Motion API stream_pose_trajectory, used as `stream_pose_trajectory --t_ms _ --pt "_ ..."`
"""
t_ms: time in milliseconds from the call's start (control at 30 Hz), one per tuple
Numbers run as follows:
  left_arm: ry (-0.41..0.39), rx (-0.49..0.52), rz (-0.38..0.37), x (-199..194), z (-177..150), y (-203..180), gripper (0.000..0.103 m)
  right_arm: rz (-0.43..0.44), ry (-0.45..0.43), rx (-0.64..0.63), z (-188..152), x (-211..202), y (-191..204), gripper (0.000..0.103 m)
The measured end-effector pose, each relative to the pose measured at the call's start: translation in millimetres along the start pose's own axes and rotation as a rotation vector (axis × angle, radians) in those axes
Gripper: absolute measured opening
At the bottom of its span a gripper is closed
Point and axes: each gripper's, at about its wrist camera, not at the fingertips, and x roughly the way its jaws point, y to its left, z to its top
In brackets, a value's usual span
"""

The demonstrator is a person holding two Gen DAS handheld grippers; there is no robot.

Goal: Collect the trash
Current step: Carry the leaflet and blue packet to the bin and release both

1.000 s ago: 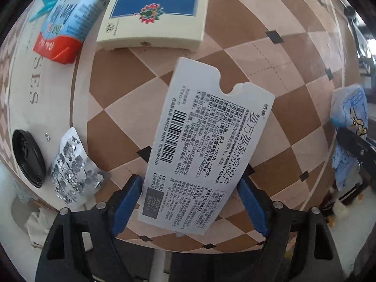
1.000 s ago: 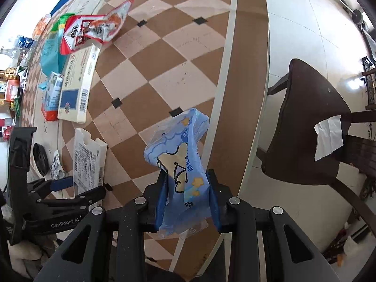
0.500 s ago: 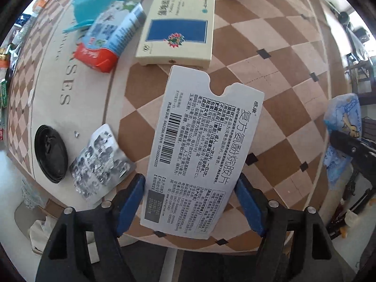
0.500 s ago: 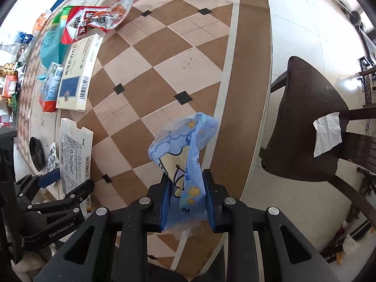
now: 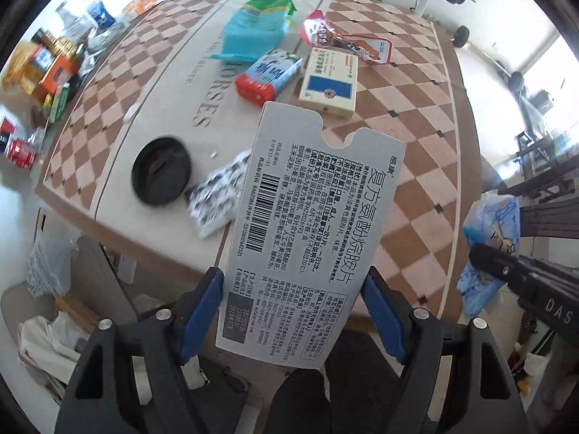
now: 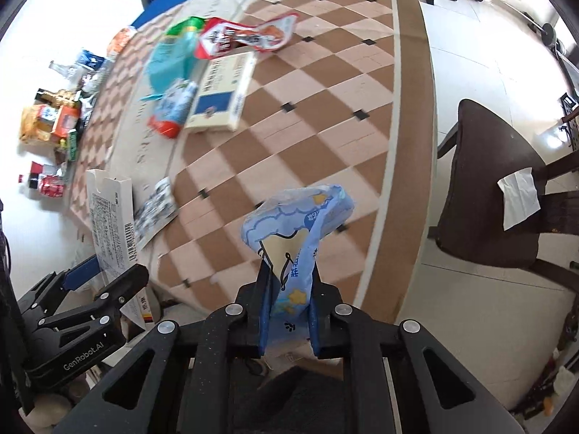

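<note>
Gripping: left hand-held gripper (image 5: 293, 311) clamps flattened white medicine carton (image 5: 307, 231), barcode and Chinese print
Right hand-held gripper (image 6: 287, 311): pinching blue cartoon wrapper (image 6: 296, 231)
Writing: "GenRobot.AI" on left gripper body; "ORSES" on surface
Surface (image 6: 325, 108): brown checkerboard, both items held above its near edge
Room: dark chair (image 6: 488, 181), tiled floor (image 6: 470, 36)

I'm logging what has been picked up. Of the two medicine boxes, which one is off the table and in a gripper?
The flattened white medicine box, printed with a barcode, clamped in the left gripper. The cream box with the blue panel lies on the table.

Black left claw (image 5: 292, 316), blue pads, silver screws; neighbouring arm apparently marked "GenRobot.AI".
</note>
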Motion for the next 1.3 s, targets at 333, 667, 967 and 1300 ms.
stream_pose_trajectory --t_ms 333,667,967,1300 --pt "0.141 -0.131 -0.103 34 -114 63 0.075 0.044 0.110 -0.029 -150 39 51 0.017" --pt "0.381 -0.423 -0.288 251 -159 119 0.075 -0.030 0.326 0.023 -235 246 16 0.017" --pt "0.465 -0.445 -0.326 422 -140 129 0.075 -0.009 0.323 0.128 -219 434 -38 0.017" --pt "0.520 -0.407 -0.323 475 -140 127 0.082 0.024 0.339 0.119 -189 537 -56 0.019"
